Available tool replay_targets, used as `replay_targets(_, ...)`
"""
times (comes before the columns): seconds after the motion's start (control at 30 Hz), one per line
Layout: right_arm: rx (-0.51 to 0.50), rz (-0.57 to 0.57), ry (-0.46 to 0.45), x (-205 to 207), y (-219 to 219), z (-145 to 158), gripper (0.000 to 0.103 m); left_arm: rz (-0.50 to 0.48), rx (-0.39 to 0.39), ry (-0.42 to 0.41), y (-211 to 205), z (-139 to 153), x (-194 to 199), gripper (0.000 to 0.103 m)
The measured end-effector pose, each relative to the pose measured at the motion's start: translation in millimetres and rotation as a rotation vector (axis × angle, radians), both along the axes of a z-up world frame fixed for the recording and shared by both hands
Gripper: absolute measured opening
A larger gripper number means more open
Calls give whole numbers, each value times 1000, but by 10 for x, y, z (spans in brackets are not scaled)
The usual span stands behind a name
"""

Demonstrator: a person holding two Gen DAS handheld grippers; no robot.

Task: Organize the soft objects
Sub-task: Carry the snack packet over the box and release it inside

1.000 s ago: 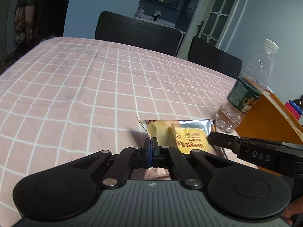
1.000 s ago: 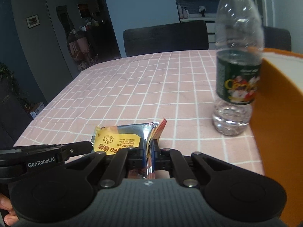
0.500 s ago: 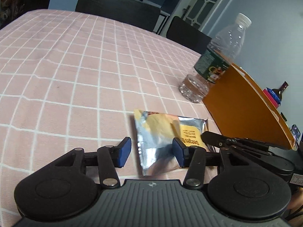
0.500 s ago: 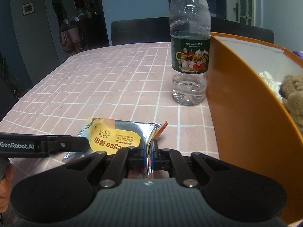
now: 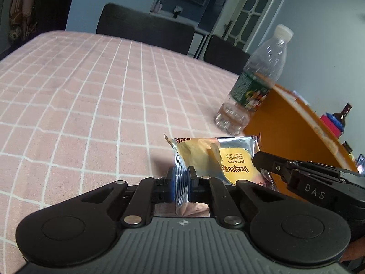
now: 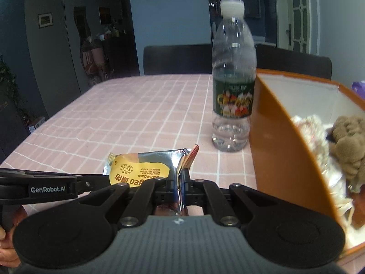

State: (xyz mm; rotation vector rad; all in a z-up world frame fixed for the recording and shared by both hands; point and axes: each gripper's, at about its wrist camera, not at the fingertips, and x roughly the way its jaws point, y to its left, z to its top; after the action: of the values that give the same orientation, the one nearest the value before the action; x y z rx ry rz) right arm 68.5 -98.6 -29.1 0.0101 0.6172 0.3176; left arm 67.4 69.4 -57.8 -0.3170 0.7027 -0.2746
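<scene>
Right now I have the foil wet-wipe packet [image 5: 219,159] pinched at both ends: my left tool [image 5: 181,183] clamps its silver edge, my right tool [image 6: 181,186] its other seam. It sits low over the pink checked desk [image 5: 91,96]. At two o'clock stands a water bottle [image 6: 232,91], touching the orange box [image 6: 280,159] holding plush toys [image 6: 349,141].

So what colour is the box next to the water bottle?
Orange outside, white inside; the box shows best in the right wrist view.
</scene>
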Motion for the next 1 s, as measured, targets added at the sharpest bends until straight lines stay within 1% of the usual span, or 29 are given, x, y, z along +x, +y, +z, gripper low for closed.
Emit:
replay_targets(0.13,40,-8,-64,-140,-137,314,0,-24,-7,-89,-76,344,-123,10)
replay_targets(0.27,55,-43,-117,-257,-412,663,0,-95,-19,-176,-293,707,-153,10)
replay_targets(0.37,51,-85,-121,-315,-683,871,0,-170,-7,-229,-565,912,-138,10)
replay_targets(0.5,17,-158,-105,-380,-1086,1030,0,-286,-13,-257,-995,1064,-53,10)
replay_targets(0.57,2,-195,-82,-405,-1286,1079,0,-346,10,-267,-1264,1096,-28,10)
replay_targets(0.6,-10,-210,-67,-403,-1378,1087,0,-375,25,-271,-1391,1106,-9,0)
replay_targets(0.63,-27,-220,-51,-394,-1474,1094,1,-420,35,-261,-1524,1095,24,0)
replay_targets(0.67,-29,-218,-23,-370,-1563,1088,0,-467,24,-244,-1640,1082,54,0)
replay_targets(0.73,-8,-236,35,-311,-1740,1045,0,-545,39,-212,-1895,1018,86,0)
replay_targets(0.8,-33,-250,72,-250,-1840,980,0,-561,75,-201,-2090,943,119,0)
replay_targets(0.87,-43,-242,105,-177,-1909,891,0,-585,67,-175,-2165,877,133,0)
replay_targets(1.0,-79,-220,134,-60,-1911,747,0,-558,92,-164,-2204,822,172,0)
